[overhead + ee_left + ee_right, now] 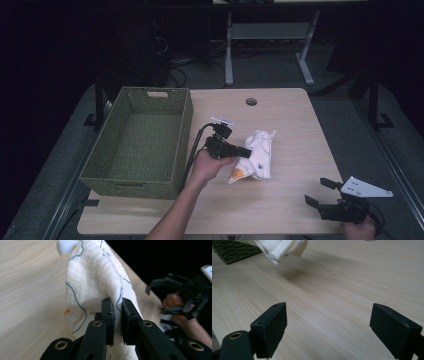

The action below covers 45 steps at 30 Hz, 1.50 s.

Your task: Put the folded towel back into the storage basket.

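— Left gripper view: where's the cloth?
— Pinched between the left tongs, a fold clamped tight, near the middle of the bench beside the green basket.
— Right tongs?
— Spread wide, empty, well apart at the near edge.
— Any writing?
— None readable; blue lines, orange patches.

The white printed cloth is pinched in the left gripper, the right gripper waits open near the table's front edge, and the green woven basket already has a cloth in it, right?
Not quite: the green woven basket holds nothing, as the high view shows. The rest stands: the left gripper is shut on the white printed cloth, and the right gripper waits open near the front edge of the light wooden table.
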Available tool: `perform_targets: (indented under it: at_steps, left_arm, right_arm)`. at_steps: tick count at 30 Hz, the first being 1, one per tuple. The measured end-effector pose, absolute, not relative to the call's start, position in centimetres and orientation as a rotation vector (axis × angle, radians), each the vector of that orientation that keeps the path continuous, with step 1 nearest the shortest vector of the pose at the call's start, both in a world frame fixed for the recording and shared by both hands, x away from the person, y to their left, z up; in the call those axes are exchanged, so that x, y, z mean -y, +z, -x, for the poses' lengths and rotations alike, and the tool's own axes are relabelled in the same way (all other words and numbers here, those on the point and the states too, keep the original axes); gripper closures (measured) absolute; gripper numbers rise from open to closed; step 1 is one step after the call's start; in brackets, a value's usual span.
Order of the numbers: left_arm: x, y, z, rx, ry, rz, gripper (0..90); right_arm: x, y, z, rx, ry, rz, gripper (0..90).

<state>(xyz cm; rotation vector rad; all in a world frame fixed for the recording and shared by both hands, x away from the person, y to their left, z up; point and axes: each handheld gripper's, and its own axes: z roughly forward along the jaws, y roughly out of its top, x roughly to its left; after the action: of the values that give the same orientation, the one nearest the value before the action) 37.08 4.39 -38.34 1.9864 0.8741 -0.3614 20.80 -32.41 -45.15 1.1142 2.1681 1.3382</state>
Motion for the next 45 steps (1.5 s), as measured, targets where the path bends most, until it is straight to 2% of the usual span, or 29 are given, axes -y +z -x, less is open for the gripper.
perform_targets:
  at_steps: [18,45]
  left_arm:
    - [-8.2,-35.5,-36.8,-0.851,-0.463,-1.930,83.0]
    - [-14.5,-32.6,-36.3,-0.873,-0.487,-1.822,82.8]
  right_arm:
    - [32.7,-45.5,-20.9,-2.170,1.337,-1.137,13.6]
    - [31.7,-45.9,-21.5,-2.224,1.295,-1.119,13.7]
